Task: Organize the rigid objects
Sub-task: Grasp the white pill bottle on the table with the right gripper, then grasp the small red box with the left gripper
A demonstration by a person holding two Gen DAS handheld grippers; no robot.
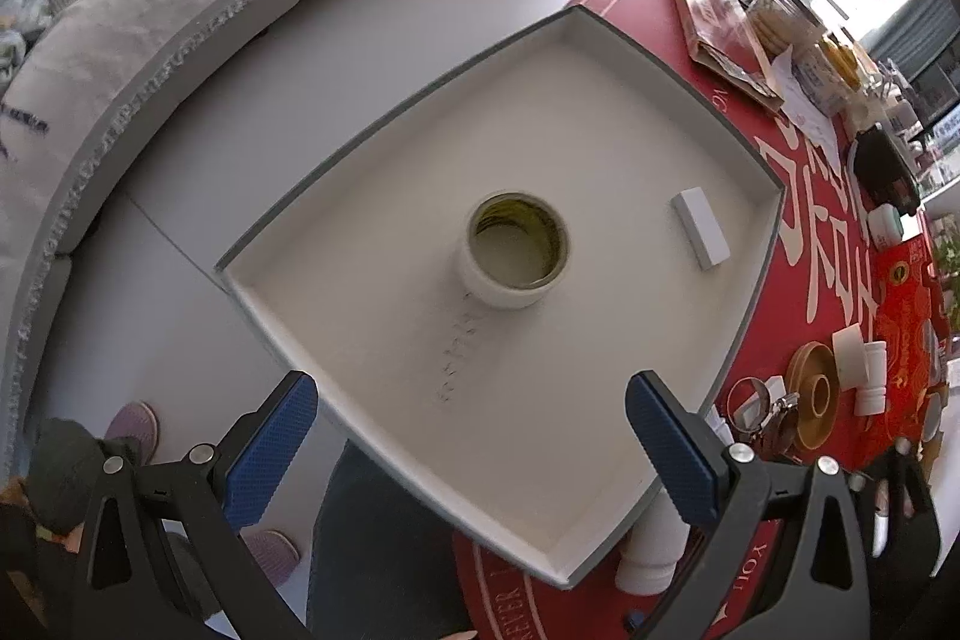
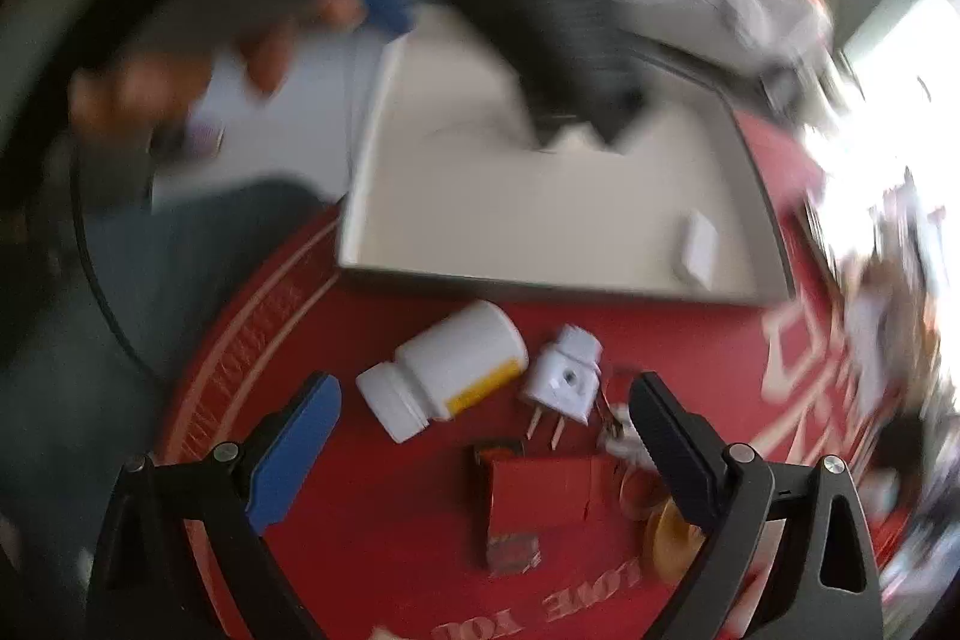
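A wide white tray (image 1: 384, 370) with a grey rim lies on the red tablecloth. In it stand a roll of tape (image 1: 517, 250) on its flat side and a small white block (image 1: 699, 229). My left gripper (image 1: 471, 397) hovers open above the tray's near part, nothing between its fingers. In the blurred right wrist view, my right gripper (image 2: 485, 400) is open over a white pill bottle (image 2: 447, 369) lying on its side and a white plug adapter (image 2: 564, 379). The tray (image 2: 480, 280) and the block (image 2: 699, 244) lie beyond them.
A red packet (image 2: 540, 493) and an amber ring (image 2: 669, 544) lie near the right fingers. A wooden ring (image 1: 813, 394), white jars (image 1: 861, 367) and boxes crowd the table's right side. A sofa (image 1: 150, 40), grey floor and a person's legs and slippers (image 1: 135, 424) lie left.
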